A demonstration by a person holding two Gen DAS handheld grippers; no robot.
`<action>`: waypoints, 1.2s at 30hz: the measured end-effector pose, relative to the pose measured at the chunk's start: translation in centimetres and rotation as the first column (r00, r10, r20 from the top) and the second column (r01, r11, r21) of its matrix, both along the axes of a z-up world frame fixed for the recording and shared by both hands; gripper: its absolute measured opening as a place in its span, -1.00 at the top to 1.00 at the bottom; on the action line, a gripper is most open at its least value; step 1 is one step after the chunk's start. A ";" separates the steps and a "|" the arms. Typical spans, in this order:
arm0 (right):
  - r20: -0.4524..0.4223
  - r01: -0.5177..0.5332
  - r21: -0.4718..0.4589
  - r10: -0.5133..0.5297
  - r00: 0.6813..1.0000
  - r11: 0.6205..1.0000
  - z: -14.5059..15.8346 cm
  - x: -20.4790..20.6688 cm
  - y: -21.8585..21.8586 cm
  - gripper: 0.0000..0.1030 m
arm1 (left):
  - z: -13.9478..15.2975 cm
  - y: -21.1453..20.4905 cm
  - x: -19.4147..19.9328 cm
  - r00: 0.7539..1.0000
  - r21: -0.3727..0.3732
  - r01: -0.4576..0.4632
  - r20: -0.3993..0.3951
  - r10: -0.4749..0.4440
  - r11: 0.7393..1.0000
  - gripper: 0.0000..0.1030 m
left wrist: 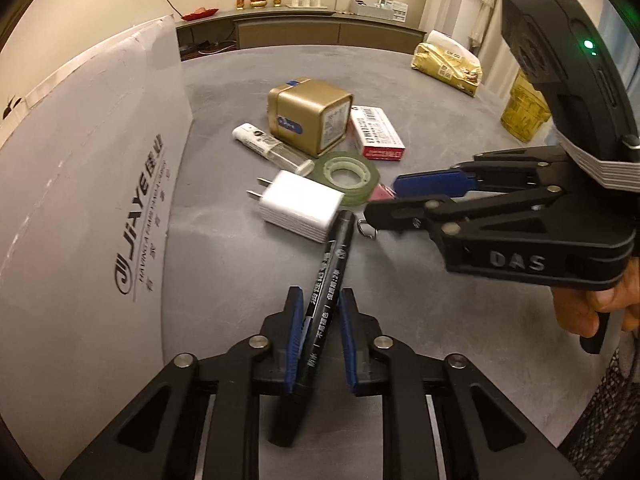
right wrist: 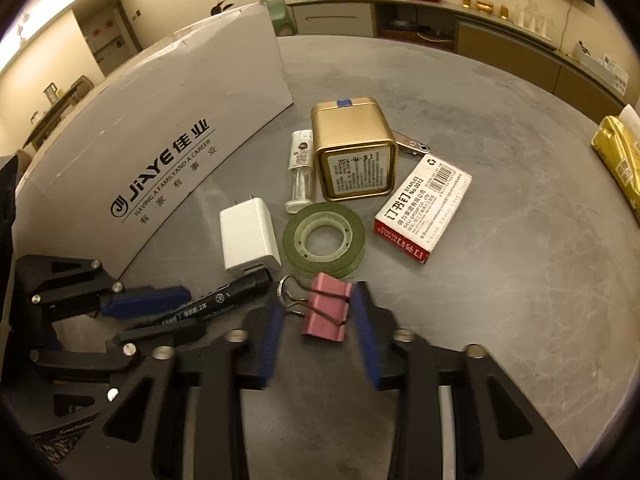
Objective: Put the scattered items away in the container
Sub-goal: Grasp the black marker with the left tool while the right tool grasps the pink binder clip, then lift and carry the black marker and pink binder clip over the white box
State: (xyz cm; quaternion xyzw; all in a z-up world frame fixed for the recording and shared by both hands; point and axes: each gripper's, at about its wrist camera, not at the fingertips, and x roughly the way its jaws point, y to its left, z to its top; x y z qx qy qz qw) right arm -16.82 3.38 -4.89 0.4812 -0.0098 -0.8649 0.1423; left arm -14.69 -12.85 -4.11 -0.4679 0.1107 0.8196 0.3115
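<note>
A black marker [left wrist: 326, 276] lies pointing away on the grey table [left wrist: 240, 280], and my left gripper [left wrist: 320, 332] is shut on its lower half. In the right wrist view the same marker [right wrist: 224, 294] sits between the left gripper's [right wrist: 192, 310] fingers. A pink binder clip [right wrist: 326, 312] lies between the pads of my right gripper [right wrist: 320, 332], which is open with a gap on each side. From the left wrist view the right gripper [left wrist: 382, 199] straddles the clip [left wrist: 382, 192]. The grey cardboard box [left wrist: 80, 200] [right wrist: 160, 120] stands at the left.
Beyond the grippers lie a white charger [right wrist: 248, 236], a green tape roll [right wrist: 296, 248], a gold tin [right wrist: 354, 156], a staples box [right wrist: 424, 208] and a white tube [right wrist: 301, 160]. A gold bag [left wrist: 448, 64] and a yellow jar [left wrist: 524, 112] stand far right. A hand [left wrist: 592, 304] holds the right gripper.
</note>
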 end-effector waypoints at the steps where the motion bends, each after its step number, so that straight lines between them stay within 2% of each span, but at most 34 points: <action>1: 0.000 0.001 -0.002 -0.001 1.000 1.000 0.0 0.1 0.0 0.56 | 0.0 0.1 0.1 1.000 -0.001 0.004 -0.001 -0.004 1.000 0.72; 17: -0.011 0.029 -0.047 -0.029 1.000 0.998 2.0 1.0 -0.2 0.56 | 1.7 -1.2 0.9 0.999 0.055 -0.019 -0.025 0.021 0.998 0.72; 36: -0.052 0.023 -0.071 -0.027 0.998 0.997 4.3 3.8 -0.7 0.56 | 4.5 -2.8 4.4 0.998 0.082 -0.050 -0.037 0.053 0.995 0.72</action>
